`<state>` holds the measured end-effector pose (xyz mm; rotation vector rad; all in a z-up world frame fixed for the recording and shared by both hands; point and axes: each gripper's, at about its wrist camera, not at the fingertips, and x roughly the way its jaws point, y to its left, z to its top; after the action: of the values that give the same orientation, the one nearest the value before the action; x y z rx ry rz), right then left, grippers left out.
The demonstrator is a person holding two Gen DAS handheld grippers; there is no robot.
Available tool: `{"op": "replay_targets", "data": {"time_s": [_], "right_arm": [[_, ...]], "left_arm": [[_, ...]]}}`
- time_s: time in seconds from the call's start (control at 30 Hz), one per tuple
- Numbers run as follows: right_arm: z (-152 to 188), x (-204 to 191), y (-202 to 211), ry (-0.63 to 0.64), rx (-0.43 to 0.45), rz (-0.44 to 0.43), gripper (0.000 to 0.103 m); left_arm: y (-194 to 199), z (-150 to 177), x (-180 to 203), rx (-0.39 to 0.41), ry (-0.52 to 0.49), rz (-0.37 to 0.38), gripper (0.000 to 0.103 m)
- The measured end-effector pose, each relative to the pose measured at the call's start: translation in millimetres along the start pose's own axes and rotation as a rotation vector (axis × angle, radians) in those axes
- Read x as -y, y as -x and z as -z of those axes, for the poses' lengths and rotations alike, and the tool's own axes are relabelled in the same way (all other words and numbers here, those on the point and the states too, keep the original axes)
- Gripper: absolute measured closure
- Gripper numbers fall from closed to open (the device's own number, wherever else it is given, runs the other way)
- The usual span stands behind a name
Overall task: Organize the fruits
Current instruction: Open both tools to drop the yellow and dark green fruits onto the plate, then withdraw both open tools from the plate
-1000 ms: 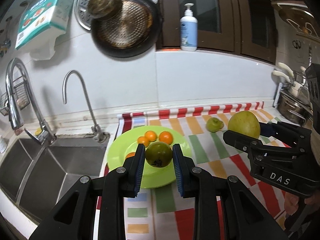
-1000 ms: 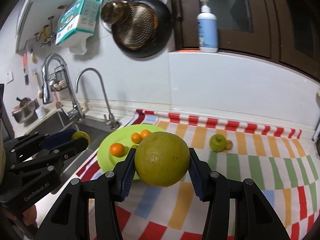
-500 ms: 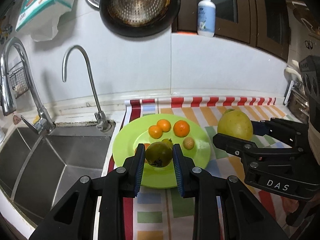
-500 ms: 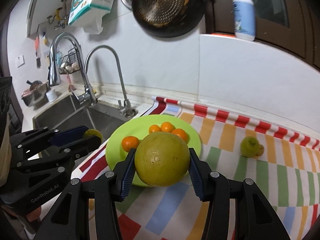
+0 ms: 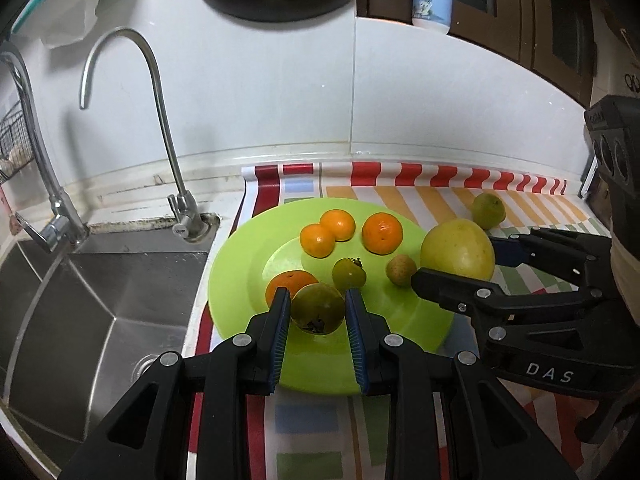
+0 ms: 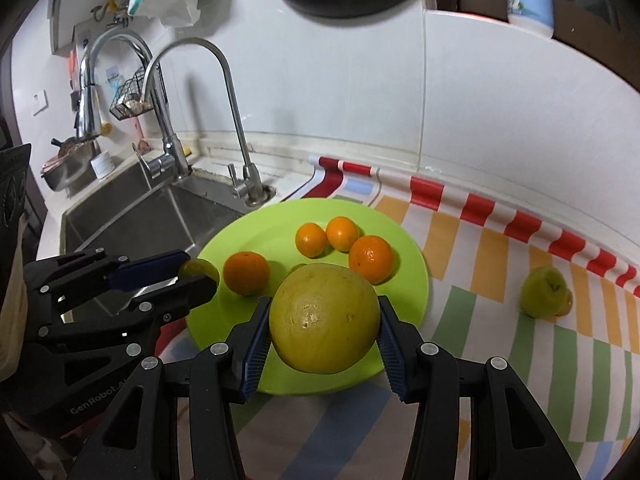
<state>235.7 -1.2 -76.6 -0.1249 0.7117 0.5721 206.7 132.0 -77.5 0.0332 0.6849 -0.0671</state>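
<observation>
Low in the frame's centre, the left gripper (image 5: pixel 317 309) is clamped tight on a small dull-green fruit (image 5: pixel 318 307), held over the near rim of the lime-green plate (image 5: pixel 236 276). The right gripper (image 6: pixel 324 325) grips a large yellow-green citrus (image 6: pixel 324 318) between its blue pads, jaws set wide around it — above the plate's right side. Four oranges (image 5: pixel 382 233) lie on the plate with two smaller fruits, possibly a lime and a longan. A green apple (image 6: pixel 544 291) sits apart on the striped mat (image 6: pixel 500 248), right of frame.
</observation>
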Motion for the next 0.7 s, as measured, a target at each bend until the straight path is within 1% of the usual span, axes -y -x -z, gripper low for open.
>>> {"op": "replay_targets", "data": {"time_s": [0.2,0.27,0.33,0.4,0.47,0.7], "right_arm": [[0.4,5.5,-15.9,-0.011,-0.026,-0.017,0.052],[0.9,7.0,-19.2,-0.018,-0.033,-0.024,0.052],[1.1,8.4,-21.3,-0.028,-0.036,-0.029,0.052],[0.4,9.1,-18.0,-0.030,-0.017,-0.026,0.051],[-0.9,8.8,-11.7,-0.027,0.009,-0.010,0.044],[-0.5,9.1,17.0,-0.024,0.066,0.046,0.043]], "left_arm": [[-13.1,-1.3,0.7,-0.018,-0.001,0.013,0.075],[-14.5,-1.5,0.8,-0.020,0.000,0.014,0.072],[-14.1,-2.4,-1.2,-0.017,0.005,0.004,0.065],[-11.5,-3.2,-3.4,-0.011,0.013,-0.010,0.064],[-7.8,-3.5,-5.7,-0.005,0.021,-0.022,0.063],[11.8,-1.4,-1.9,0.012,0.026,-0.042,0.058]]}}
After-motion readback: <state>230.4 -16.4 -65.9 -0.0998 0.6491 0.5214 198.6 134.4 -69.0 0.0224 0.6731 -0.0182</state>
